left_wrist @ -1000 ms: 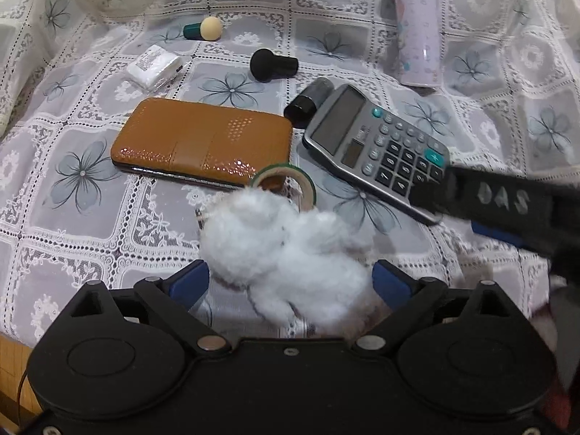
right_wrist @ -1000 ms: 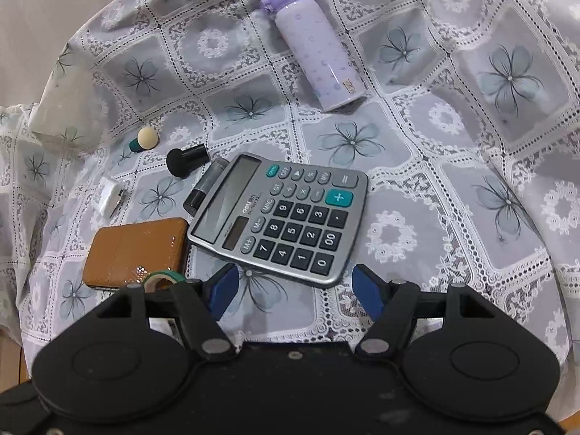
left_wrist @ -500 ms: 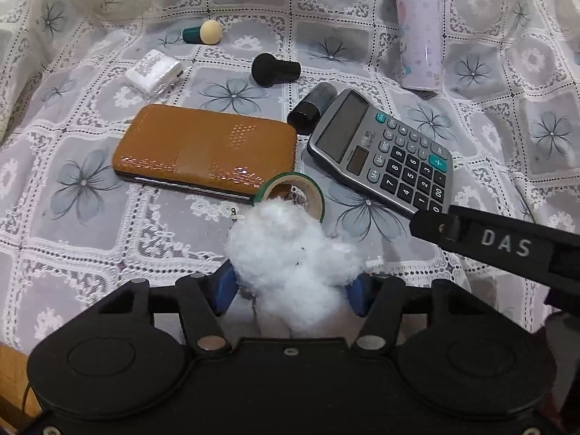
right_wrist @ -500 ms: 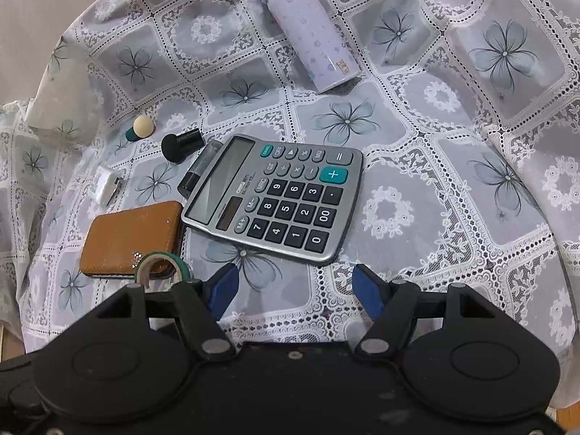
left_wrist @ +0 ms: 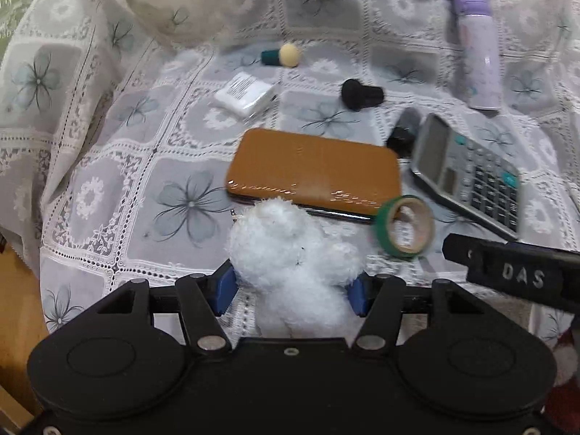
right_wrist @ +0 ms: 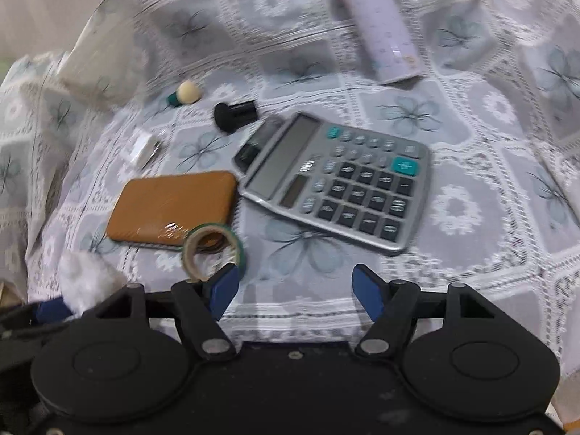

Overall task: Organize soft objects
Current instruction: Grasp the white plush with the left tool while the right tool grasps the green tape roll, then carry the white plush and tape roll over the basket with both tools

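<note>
A: Lace cloth [left_wrist: 90, 195], calculator [right_wrist: 337, 185], wallet [left_wrist: 311, 170], tape [left_wrist: 404, 226]: hard stuff, untouched. Soft item?

B: White plush [left_wrist: 290, 264], clamped in my left claw [left_wrist: 290, 290], jaws just closed on it. Right claw [right_wrist: 295, 290] parted, nothing between.

A: Progress?

B: Early. Plush grabbed, not placed; no bin visible.

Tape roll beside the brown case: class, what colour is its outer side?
Green, with a tan cardboard core; the tape roll shows best in the left wrist view.

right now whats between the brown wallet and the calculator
Nothing fills the gap at the wallet end nearest the calculator, just bare lace cloth. The green tape roll leans on the wallet's near edge, clearest in the right wrist view.
</note>
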A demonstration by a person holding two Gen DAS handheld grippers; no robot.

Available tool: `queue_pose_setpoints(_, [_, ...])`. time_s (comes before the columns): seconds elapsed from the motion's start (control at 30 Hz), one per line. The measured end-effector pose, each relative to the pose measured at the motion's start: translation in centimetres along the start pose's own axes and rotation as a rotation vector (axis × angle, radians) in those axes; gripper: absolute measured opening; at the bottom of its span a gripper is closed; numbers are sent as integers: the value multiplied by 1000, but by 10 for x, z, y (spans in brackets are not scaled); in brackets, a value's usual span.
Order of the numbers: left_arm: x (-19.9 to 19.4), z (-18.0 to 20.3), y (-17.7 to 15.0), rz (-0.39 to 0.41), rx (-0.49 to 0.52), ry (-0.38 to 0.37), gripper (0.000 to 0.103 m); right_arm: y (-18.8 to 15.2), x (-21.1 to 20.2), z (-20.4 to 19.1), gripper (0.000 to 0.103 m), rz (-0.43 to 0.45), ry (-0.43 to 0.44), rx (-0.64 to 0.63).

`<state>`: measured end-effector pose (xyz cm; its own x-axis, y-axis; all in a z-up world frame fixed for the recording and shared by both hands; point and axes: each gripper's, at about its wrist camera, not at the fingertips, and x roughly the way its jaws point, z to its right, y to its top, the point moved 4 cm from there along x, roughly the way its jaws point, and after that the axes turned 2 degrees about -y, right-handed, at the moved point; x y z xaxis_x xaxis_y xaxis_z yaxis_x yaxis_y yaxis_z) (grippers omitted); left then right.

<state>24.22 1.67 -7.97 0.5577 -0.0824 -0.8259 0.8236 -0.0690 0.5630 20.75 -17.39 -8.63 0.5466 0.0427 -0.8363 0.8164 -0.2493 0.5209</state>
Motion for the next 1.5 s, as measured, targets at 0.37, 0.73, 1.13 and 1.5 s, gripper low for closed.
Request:
queue_pose_setpoints(0.37, [16, -36, 1, -48, -72, -16, 57, 1, 27, -45, 72, -40, 31, -112])
queue_pose_setpoints(0.73, [27, -24, 4, -62, -46, -32, 61, 6, 42, -55, 48, -31, 43, -144])
queue_pose_setpoints(1.13, [36, -19, 5, -90, -55, -58, 80, 0, 24, -30, 48, -48, 5, -73])
queue_pose_setpoints(1.5, [36, -20, 5, -73, -84, -47, 65, -2, 23, -29, 48, -33, 7, -79])
